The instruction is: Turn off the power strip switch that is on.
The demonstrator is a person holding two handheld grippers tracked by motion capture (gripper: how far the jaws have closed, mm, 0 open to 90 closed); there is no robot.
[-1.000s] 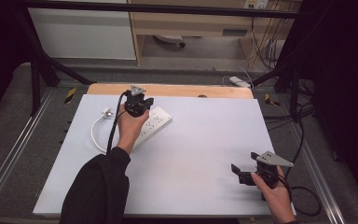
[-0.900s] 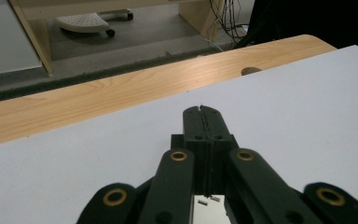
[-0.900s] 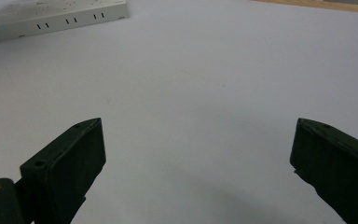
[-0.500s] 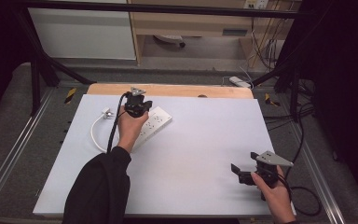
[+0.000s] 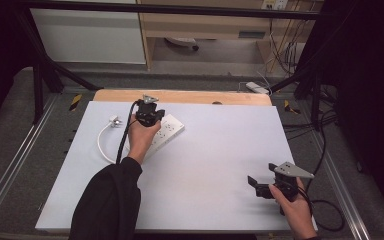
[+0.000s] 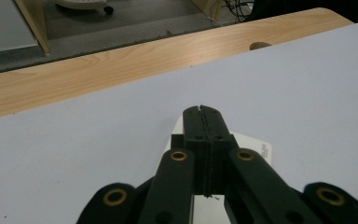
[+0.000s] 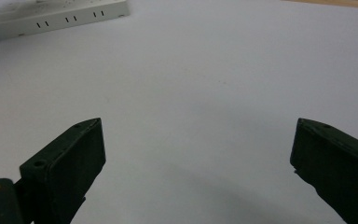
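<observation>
Hovering over white power strip (image 5: pixel 166 131), left gripper (image 6: pixel 201 112) pressed closed, right gripper (image 5: pixel 258 184) wide apart, coiled cord (image 5: pixel 104 142) beside.

I work over a white sheet (image 5: pixel 210 165) laid on a wooden table (image 5: pixel 190 96), whose bare strip runs along the far edge with a small hole (image 6: pixel 260 45) in it. Beyond it lies grey floor (image 5: pixel 200 75), a white cabinet (image 5: pixel 87 32), a wooden shelf unit (image 5: pixel 205 22) and hanging cables (image 5: pixel 285 45). Black frame bars (image 5: pixel 40 65) stand to either side, and a white block (image 5: pixel 256 87) lies on the floor at the far right.
</observation>
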